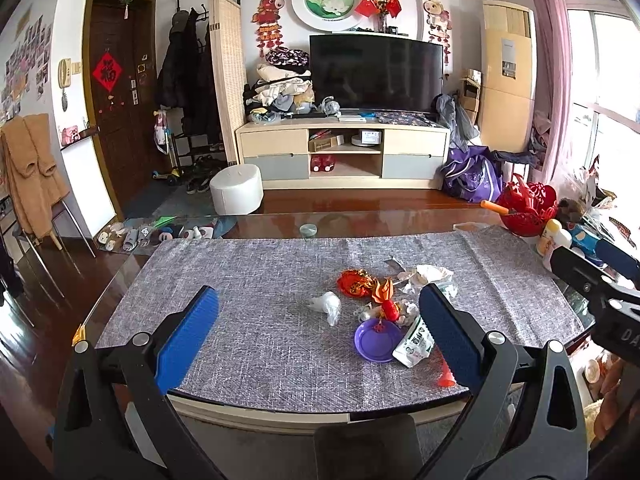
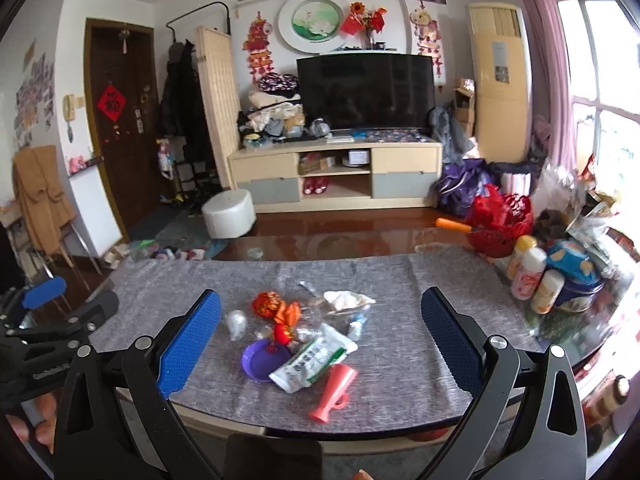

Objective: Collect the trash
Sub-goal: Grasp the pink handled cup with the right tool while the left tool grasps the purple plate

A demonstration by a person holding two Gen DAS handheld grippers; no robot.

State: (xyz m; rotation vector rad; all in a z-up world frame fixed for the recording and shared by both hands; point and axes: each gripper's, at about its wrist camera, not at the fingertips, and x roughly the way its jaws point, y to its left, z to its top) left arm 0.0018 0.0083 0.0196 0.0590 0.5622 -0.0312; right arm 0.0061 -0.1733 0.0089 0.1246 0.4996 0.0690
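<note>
in the left wrist view, the left gripper (image 1: 318, 320) hangs above the near edge of the table, its blue pads (image 1: 188, 336) spread wide with nothing between them. the trash sits on the grey table mat (image 1: 240, 280): a purple lid (image 1: 376, 340), a white-and-green wrapper (image 1: 414, 340) touching it, a clear plastic scrap (image 1: 329, 306), a red-orange ornament (image 1: 354, 282) and crumpled paper (image 1: 430, 274) behind. part of the right gripper (image 1: 600, 280) shows at the right edge.

in the right wrist view, the right gripper (image 2: 320, 340) also hovers over the near edge, jaws wide apart and empty. the pile lies between its pads: purple lid (image 2: 262, 360), wrapper (image 2: 314, 360) overlapping it, and a pink plastic horn (image 2: 334, 392) nearest the table edge. bottles (image 2: 528, 274) and a red basket (image 2: 500, 224) stand at the far right.
</note>
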